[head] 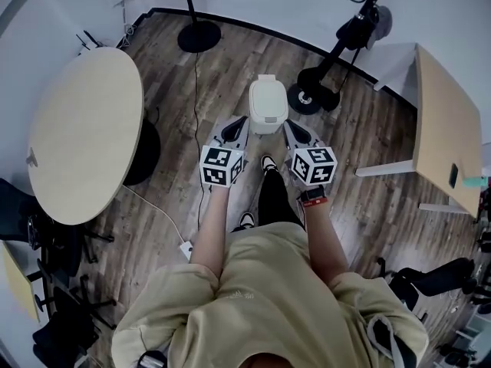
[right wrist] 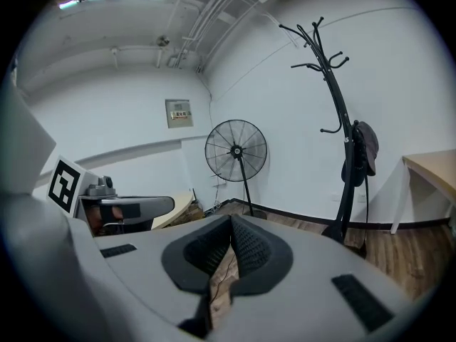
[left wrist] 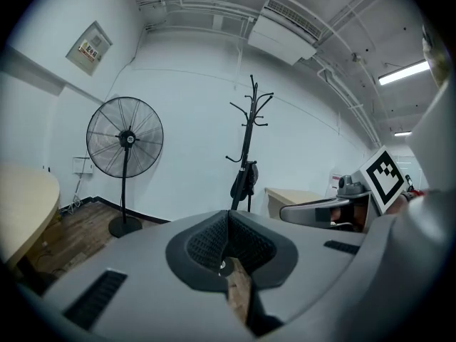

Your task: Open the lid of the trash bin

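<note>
On the wood floor [head: 153,205] ahead of the person stands the white trash bin [head: 268,107], its lid [head: 268,98] down. From the head view it sits between the left gripper [head: 236,126] and the right gripper [head: 293,131]. Each gripper's jaws are pressed together and grip nothing.

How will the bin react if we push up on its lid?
Bin looks small and plastic, so it is probably light and may slide on the smooth wood floor. It stands free with nothing bracing it, so it could tip. The moulded lid likely stays stiff.

Even ceiling light, strong fisheye edges.
</note>
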